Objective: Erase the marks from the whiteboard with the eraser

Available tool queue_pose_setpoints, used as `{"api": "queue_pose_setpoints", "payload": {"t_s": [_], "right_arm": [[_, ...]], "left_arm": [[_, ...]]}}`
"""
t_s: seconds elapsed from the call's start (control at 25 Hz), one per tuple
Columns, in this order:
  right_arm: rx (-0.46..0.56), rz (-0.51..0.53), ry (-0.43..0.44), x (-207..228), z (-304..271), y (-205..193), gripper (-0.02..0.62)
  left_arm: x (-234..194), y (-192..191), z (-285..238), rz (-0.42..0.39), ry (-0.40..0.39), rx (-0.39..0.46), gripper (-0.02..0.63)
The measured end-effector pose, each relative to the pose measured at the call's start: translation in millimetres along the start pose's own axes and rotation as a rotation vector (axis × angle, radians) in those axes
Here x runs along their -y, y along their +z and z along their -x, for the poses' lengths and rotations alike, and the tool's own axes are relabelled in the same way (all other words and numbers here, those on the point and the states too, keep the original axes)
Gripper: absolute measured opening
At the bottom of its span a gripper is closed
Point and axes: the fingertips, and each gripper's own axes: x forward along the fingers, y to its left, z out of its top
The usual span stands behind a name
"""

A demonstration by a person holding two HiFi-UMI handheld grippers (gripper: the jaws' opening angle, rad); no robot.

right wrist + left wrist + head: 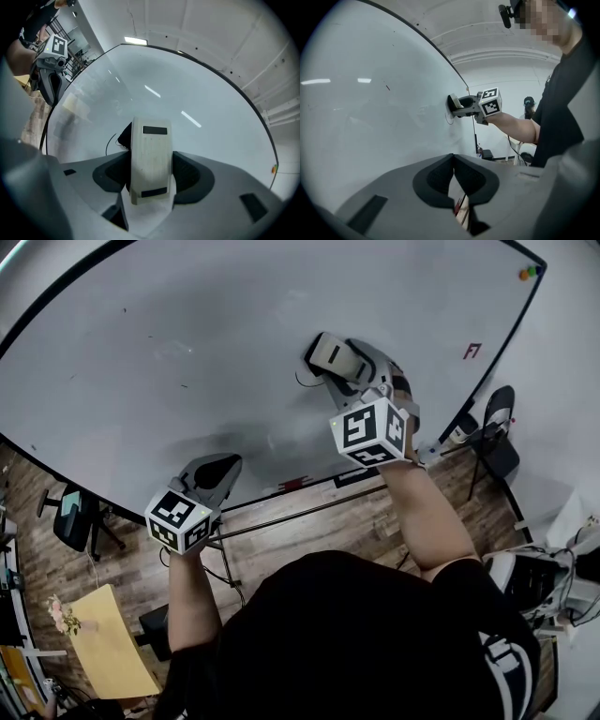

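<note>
The big whiteboard (206, 352) fills the head view. My right gripper (345, 364) is shut on a white eraser (330, 352) whose dark felt is pressed against the board. A thin curved black mark (302, 381) lies just left of the eraser, and in the right gripper view this mark (110, 143) shows beside the eraser (150, 159). A red mark (472, 351) sits near the board's right edge. Low by the board's bottom edge, my left gripper (217, 472) is shut with nothing in it; its jaws (453, 161) meet at the tips.
A ledge (309, 486) runs along the board's bottom with a small red item (293, 485) on it. Coloured magnets (530, 273) sit at the board's top right corner. On the wood floor stand a chair (497, 432), another chair (73, 517) and a wooden table (112, 643).
</note>
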Motion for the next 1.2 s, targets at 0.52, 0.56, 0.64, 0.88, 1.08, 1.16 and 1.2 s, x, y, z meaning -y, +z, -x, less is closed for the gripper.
{"api": "queue_pose_setpoints", "payload": {"t_s": [0.52,0.56,0.64,0.88,1.08,1.16,1.2], "right_arm": [[-0.056,-0.112,-0.047,39.6,6.6,-52.0,0.259],[-0.059,-0.12,-0.05,41.6,7.2,-55.4,0.259],[-0.061,-0.137,-0.056,44.5,7.9,-63.0,0.259],[-0.087,-0.195,-0.065,50.8,9.2,-91.3,0.261],[-0.106,-0.219,-0.076,52.2,11.1,-103.7,0.261],[-0.108,-0.223,-0.079,52.1,10.8,-104.9,0.261],[-0.108,-0.227,-0.079,51.8,10.4,-105.5,0.261]], "left_arm": [[9.2,-5.2,-11.8,0.001,-0.027,-0.03,0.014],[8.9,-5.5,-11.7,0.0,-0.027,-0.031,0.014],[9.1,-6.4,-12.6,0.0,-0.029,-0.033,0.014],[11.3,-8.5,-16.8,0.002,-0.043,-0.041,0.014],[14.5,-10.0,-17.3,-0.001,-0.056,-0.046,0.014],[15.0,-11.1,-17.3,-0.001,-0.059,-0.048,0.014],[15.0,-11.4,-17.2,-0.001,-0.06,-0.049,0.014]]}}
